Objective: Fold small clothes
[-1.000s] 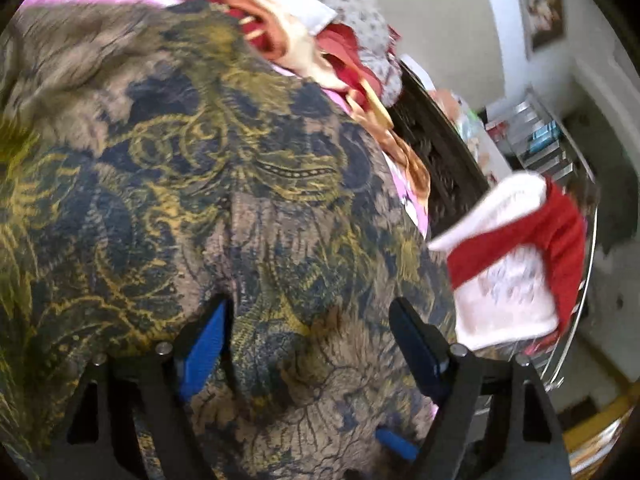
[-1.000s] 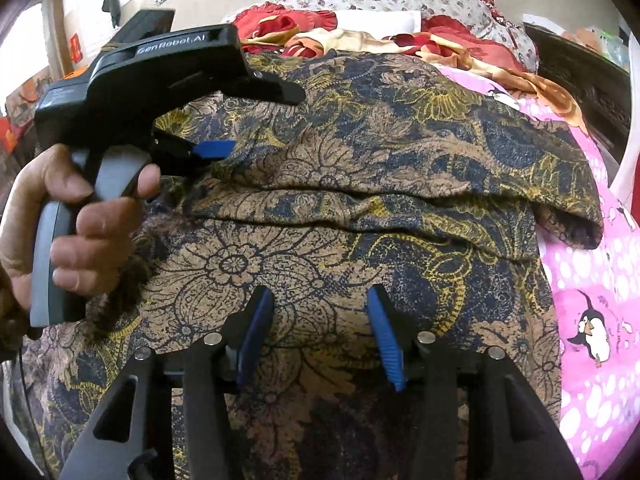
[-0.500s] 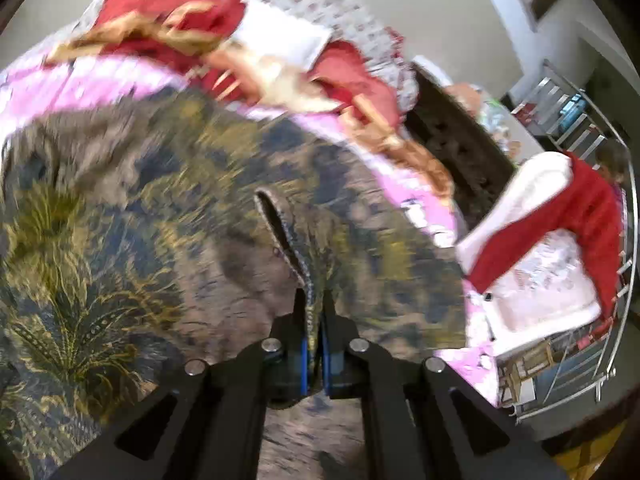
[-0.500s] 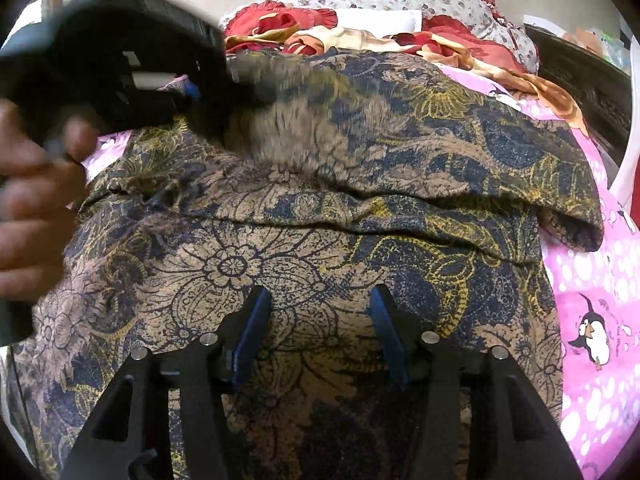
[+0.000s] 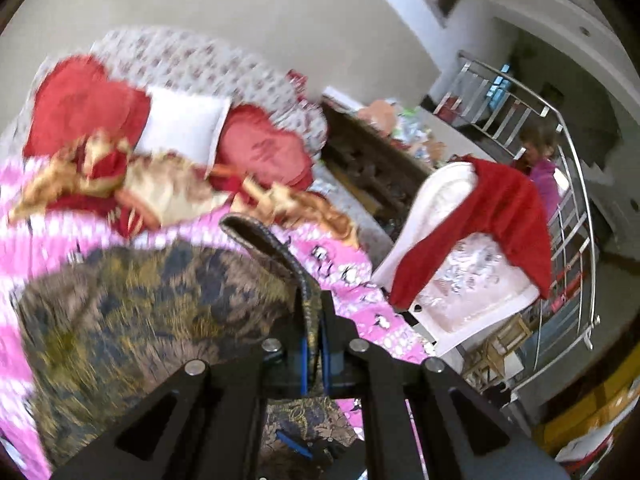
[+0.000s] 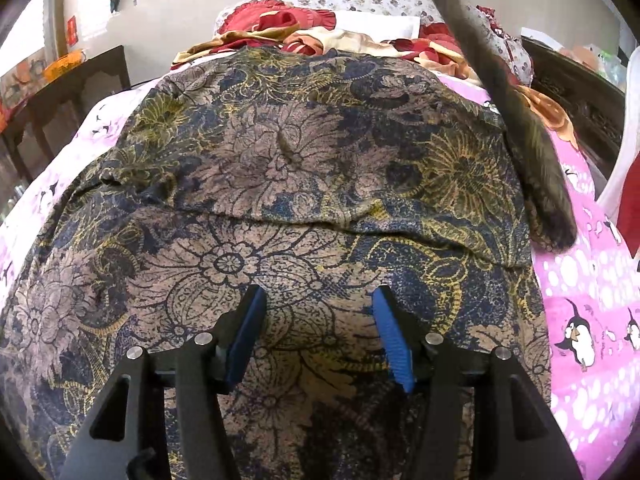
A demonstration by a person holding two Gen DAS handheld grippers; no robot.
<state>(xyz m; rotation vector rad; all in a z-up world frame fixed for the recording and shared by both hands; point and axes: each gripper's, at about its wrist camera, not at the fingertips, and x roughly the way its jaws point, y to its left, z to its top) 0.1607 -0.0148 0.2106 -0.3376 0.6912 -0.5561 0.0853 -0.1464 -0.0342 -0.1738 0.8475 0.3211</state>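
Two claws: left claw (image 5: 314, 354) pinching batik cloth (image 6: 304, 184); red pillows (image 5: 80, 100) behind.

Left gripper (image 5: 314, 346) clamped on patterned garment (image 5: 152, 300), edge raised toward twelve o'clock; pink bedsheet (image 5: 340, 264) beneath; white chair (image 5: 452, 208) at three o'clock.

Pale wall (image 5: 248, 12), steel railing (image 5: 560, 184), dark cabinet (image 6: 72, 92)
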